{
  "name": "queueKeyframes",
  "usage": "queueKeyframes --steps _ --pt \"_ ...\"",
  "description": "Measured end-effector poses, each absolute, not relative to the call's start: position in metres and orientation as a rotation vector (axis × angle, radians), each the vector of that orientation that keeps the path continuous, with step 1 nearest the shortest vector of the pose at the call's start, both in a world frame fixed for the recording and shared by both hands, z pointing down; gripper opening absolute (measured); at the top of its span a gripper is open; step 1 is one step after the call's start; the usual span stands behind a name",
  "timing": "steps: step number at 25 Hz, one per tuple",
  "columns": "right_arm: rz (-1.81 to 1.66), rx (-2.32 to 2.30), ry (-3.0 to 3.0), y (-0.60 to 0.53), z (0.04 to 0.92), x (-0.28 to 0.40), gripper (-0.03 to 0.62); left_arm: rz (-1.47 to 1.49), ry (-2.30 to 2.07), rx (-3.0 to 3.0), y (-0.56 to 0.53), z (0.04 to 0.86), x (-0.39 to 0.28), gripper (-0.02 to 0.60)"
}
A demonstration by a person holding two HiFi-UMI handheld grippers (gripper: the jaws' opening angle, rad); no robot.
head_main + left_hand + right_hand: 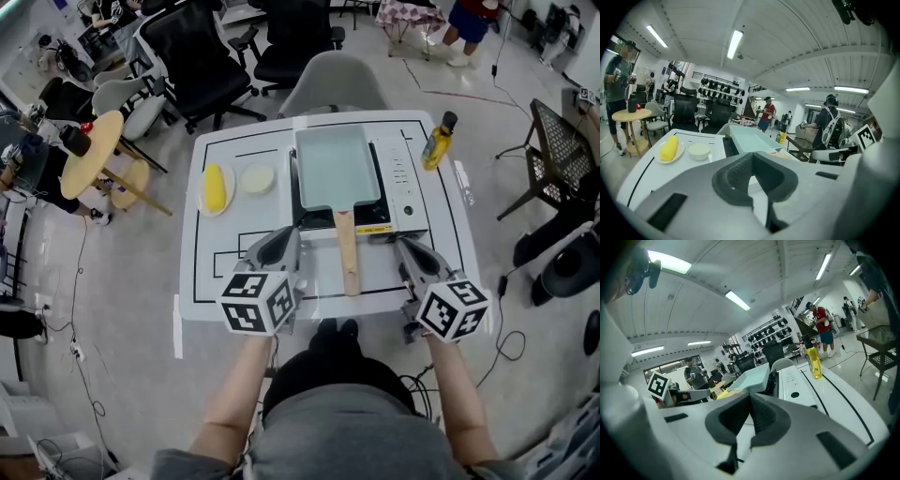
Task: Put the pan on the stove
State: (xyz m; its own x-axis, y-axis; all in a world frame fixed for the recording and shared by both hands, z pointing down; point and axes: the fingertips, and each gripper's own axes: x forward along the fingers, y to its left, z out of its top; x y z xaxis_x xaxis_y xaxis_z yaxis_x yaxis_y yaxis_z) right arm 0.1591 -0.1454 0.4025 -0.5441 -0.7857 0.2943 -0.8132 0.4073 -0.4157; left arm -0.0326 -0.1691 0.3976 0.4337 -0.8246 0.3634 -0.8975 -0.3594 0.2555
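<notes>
Nearest, the left tool (281, 246) and the right tool (417, 255) are held over the front of the white surface (211, 272), each with jaws pressed together and nothing pinched. Between them, clear of both, the wooden handle (348, 253) is seen. Further on, the pan (336, 169) is seated on the stove (403, 187). A yellow bottle (437, 141) is seen beyond it to the right.

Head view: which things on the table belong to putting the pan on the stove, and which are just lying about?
Belong to the job:
- pan, already sitting on the stove
- left claw and right claw, both shut and empty

Just lying about:
- corn cob on a plate
- small white dish
- yellow bottle
</notes>
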Motion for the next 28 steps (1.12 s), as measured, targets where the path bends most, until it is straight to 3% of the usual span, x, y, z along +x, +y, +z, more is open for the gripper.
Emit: queueKeyframes --steps 28 --pt "0.398 1.569 -2.491 -0.150 0.395 0.163 0.003 0.225 -1.561 2.353 -0.162 0.397 -0.057 0.007"
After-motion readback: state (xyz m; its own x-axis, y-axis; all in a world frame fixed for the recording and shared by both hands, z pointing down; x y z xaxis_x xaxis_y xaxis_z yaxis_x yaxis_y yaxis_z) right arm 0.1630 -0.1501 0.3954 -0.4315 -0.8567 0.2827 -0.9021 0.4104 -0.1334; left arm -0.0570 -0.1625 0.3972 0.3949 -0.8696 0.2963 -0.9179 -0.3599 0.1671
